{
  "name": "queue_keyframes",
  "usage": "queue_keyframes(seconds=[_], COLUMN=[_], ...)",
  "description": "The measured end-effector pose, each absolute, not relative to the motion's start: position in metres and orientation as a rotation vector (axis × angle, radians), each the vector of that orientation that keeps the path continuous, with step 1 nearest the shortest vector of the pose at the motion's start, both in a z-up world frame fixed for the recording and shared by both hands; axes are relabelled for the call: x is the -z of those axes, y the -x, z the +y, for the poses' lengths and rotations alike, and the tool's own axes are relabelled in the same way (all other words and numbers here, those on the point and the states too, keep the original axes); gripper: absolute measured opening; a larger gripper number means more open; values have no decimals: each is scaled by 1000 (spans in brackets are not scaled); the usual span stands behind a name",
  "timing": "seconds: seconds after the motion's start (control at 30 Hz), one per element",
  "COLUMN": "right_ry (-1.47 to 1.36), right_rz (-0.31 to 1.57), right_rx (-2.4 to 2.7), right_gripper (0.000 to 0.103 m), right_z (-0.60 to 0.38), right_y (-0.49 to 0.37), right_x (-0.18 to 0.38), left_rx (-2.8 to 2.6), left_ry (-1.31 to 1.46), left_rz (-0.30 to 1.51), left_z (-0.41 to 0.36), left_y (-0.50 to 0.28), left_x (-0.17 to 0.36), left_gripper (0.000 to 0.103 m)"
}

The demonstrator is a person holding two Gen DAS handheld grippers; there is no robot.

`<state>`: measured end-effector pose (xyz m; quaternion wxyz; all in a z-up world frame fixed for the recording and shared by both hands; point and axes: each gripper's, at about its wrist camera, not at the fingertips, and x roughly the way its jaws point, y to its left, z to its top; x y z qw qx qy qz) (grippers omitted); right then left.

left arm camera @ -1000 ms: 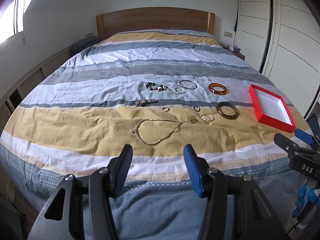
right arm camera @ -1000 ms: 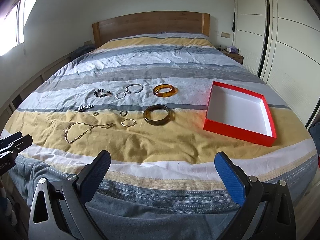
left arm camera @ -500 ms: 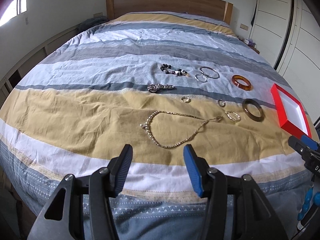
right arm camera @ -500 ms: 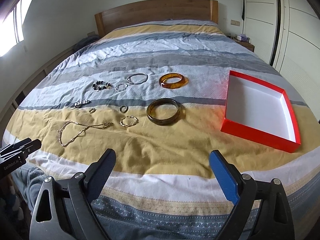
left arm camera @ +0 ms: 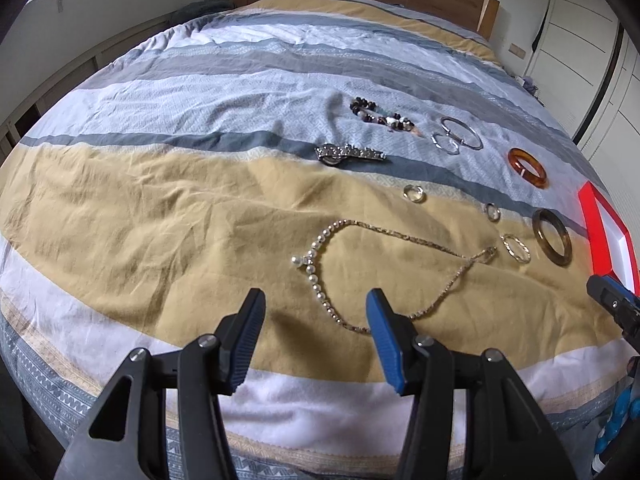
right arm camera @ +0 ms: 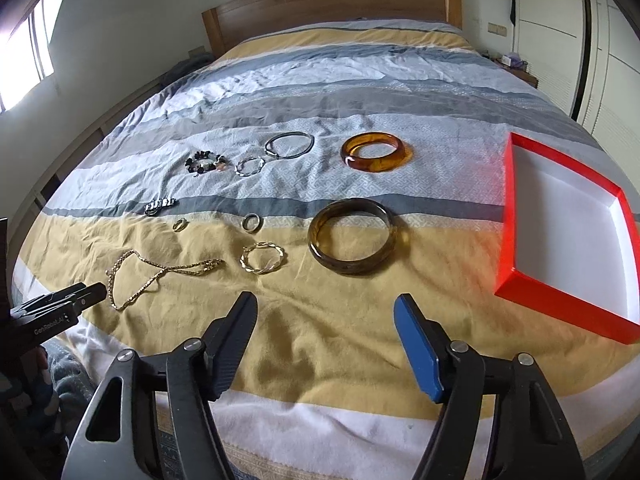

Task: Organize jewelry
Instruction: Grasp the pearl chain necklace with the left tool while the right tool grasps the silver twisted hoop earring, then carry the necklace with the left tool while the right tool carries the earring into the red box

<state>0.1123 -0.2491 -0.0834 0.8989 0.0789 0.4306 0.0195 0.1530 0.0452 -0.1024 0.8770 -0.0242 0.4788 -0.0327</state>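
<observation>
Evidently nothing was sorted yet — red box [right arm camera: 516, 216] at right frame sat empty, necklace [left arm camera: 400, 276] and dark bangle [right arm camera: 354, 236] lay mid-frame on the bedspread [right arm camera: 320, 360]. My left gripper [left arm camera: 316, 316] and right gripper [right arm camera: 326, 324] both gaped, holding nothing.

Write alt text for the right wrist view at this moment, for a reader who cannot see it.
Open right tongs hover above a striped bedspread where jewelry lies spread out: a dark bangle, an amber bangle, a gold chain necklace, rings and smaller bracelets. An empty red tray with a white inside sits to the right; the left tongs show at the left edge.
</observation>
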Motion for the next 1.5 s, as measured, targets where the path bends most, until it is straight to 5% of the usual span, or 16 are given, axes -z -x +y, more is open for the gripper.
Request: queue_keyframes(seconds=[0.4,0.7,0.87,1.0,1.1,1.5], right_ry=[-207,-174,-164,-204,-242,-283], right_rz=[952,1032,1062,1071,1074,952], right_rx=[-268,-295,-297,-308,-313,-300], right_gripper=[26,23,22,10,5,4], right_z=[-206,-192,-187,-191,-196,-210], right_y=[-163,-195,-204,-210,-212,-164], right_x=[102,130,142,149,150,91], left_rx=[86,151,167,169,167,146], left_ry=[87,150,186,220,235,176], left_rz=[1047,1080,1091,1108,1106,989], left_z=[47,47,49,51,52,45], left_y=[-176,-192,-197,-201,-203,-174], left_x=[122,134,139,140,138,78], left_gripper=[44,20,17,16,5,5])
